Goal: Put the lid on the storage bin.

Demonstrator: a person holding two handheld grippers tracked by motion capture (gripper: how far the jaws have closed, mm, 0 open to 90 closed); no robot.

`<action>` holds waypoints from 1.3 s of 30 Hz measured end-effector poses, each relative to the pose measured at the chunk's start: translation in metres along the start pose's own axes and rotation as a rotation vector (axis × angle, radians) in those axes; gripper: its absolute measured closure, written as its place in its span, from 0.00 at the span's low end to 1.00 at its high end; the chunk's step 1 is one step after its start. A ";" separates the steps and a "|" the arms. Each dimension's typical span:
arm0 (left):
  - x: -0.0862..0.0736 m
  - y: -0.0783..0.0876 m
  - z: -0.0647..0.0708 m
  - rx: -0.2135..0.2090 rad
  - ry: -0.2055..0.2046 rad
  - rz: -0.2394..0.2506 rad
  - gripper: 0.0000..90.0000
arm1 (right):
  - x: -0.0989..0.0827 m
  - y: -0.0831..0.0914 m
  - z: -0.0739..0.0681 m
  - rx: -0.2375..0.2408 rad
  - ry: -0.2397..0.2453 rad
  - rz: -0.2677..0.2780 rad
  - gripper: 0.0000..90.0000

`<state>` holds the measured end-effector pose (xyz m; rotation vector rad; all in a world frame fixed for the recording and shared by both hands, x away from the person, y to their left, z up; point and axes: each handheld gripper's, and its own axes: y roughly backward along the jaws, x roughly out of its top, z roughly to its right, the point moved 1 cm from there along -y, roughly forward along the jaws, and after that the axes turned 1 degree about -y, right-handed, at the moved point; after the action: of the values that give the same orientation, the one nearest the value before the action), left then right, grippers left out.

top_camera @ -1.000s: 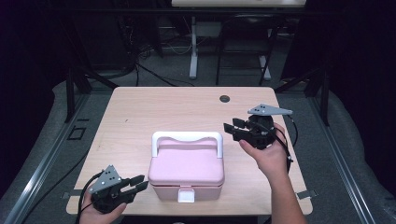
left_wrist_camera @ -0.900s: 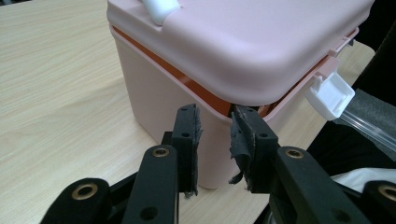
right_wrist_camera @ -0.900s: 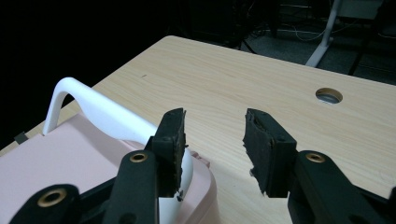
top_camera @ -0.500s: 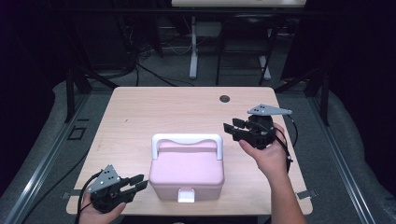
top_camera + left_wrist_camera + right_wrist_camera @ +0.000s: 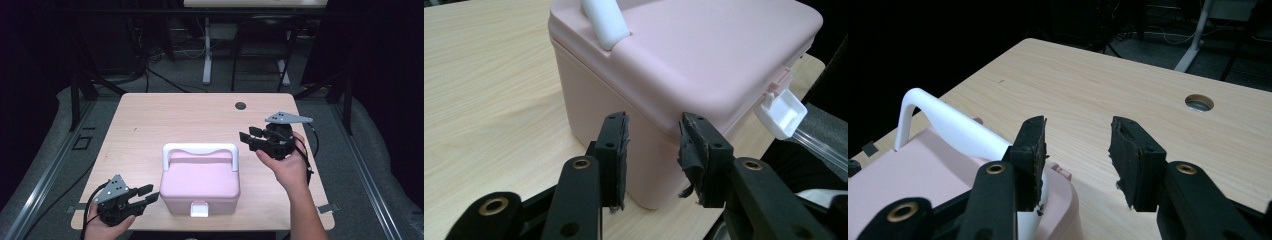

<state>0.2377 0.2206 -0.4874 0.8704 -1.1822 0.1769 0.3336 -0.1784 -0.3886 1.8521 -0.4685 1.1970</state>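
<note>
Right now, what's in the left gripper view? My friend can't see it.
A pale pink plastic box with a closed lid sits on a light wooden table, its near corner right ahead of the left gripper, whose black jaws stand open and empty. A white carry handle rises from the lid, and a white latch sticks out at right.

Matt pink plastic box (image 5: 200, 182), wood-grain table (image 5: 180, 117)

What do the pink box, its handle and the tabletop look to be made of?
Pink box: likely moulded plastic, matte; rounded edges, even colour, soft sheen. Handle: white plastic, a bit glossier, smooth one-piece arch. Latch: white plastic too. Tabletop: light wood-grain, probably laminate rather than solid wood; flat, uniform pattern with a cable hole.
</note>
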 end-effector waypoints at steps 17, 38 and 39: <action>0.012 -0.001 -0.006 0.008 0.009 0.009 0.64 | 0.000 0.001 0.001 -0.001 -0.001 0.003 0.63; 0.038 -0.004 -0.021 0.032 0.004 0.023 0.61 | 0.000 0.002 0.001 -0.005 0.000 0.006 0.62; 0.039 -0.004 -0.023 0.032 -0.001 0.022 0.60 | 0.000 0.002 0.001 -0.006 0.001 0.007 0.61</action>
<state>0.2725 0.2215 -0.4580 0.8854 -1.1927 0.2141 0.3328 -0.1807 -0.3878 1.8459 -0.4775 1.2003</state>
